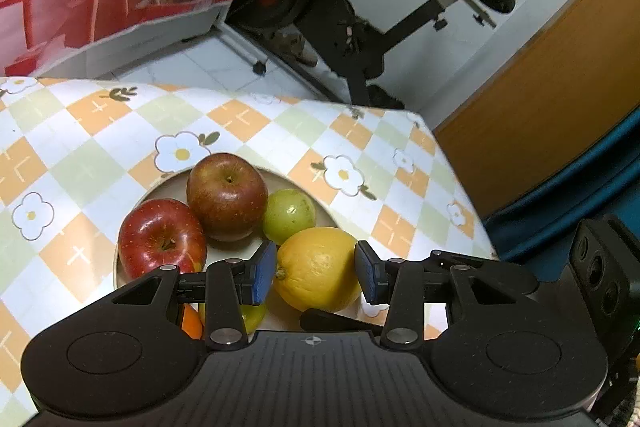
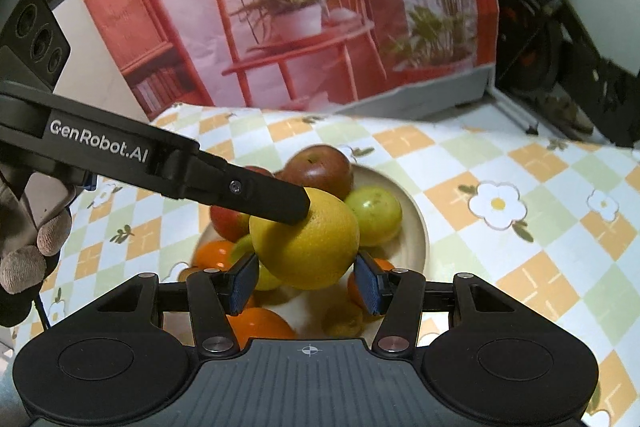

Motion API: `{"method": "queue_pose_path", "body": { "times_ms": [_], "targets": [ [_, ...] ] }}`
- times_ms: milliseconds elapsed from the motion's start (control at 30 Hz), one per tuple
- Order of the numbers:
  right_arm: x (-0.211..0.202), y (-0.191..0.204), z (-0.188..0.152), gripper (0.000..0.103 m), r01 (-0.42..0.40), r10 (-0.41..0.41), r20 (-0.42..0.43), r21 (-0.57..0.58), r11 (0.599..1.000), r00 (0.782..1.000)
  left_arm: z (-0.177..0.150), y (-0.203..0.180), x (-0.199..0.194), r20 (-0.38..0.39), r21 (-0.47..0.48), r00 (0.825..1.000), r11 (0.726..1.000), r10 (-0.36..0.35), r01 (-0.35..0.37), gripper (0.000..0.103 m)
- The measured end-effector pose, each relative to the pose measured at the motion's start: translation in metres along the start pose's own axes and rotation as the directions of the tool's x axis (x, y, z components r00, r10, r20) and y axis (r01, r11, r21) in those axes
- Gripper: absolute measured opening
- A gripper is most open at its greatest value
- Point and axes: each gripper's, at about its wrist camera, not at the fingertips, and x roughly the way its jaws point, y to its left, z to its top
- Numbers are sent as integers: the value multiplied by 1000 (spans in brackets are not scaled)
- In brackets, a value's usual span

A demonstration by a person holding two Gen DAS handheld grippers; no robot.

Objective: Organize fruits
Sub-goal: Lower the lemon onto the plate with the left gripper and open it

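A yellow citrus fruit (image 1: 318,269) (image 2: 306,239) is over the near side of a cream plate (image 1: 280,174) (image 2: 416,223). My left gripper (image 1: 316,275) has a blue pad against each side of it, shut on it. One of its black fingers (image 2: 260,193) lies over the fruit's top left. My right gripper (image 2: 306,283) also has both pads at the fruit's flanks, shut on it. The plate holds two red apples (image 1: 162,239) (image 1: 227,195), a green fruit (image 1: 289,215) (image 2: 374,215) and small oranges (image 2: 212,255).
The plate stands on a checked flower tablecloth (image 1: 100,155) whose far edge drops to a tiled floor. Beyond it are an exercise bike (image 1: 360,27), a wooden door (image 1: 540,107) and a red chair poster (image 2: 300,7). A gloved hand (image 2: 24,255) holds the left tool.
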Motion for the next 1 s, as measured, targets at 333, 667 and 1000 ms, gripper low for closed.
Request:
{"method": "queue_pose_path", "body": {
  "times_ms": [333, 667, 1000],
  "targets": [
    [17, -11, 2, 49, -14, 15, -41, 23, 1000, 999, 7, 8, 14, -31, -15, 999, 1000, 23, -24, 44],
    [12, -3, 3, 50, 43, -43, -29, -3, 999, 999, 8, 0, -2, 8, 1, 999, 999, 34, -34, 42],
    [-20, 12, -15, 50, 62, -63, 30, 39, 997, 998, -9, 4, -50, 80, 40, 993, 995, 90, -93, 42]
  ]
}}
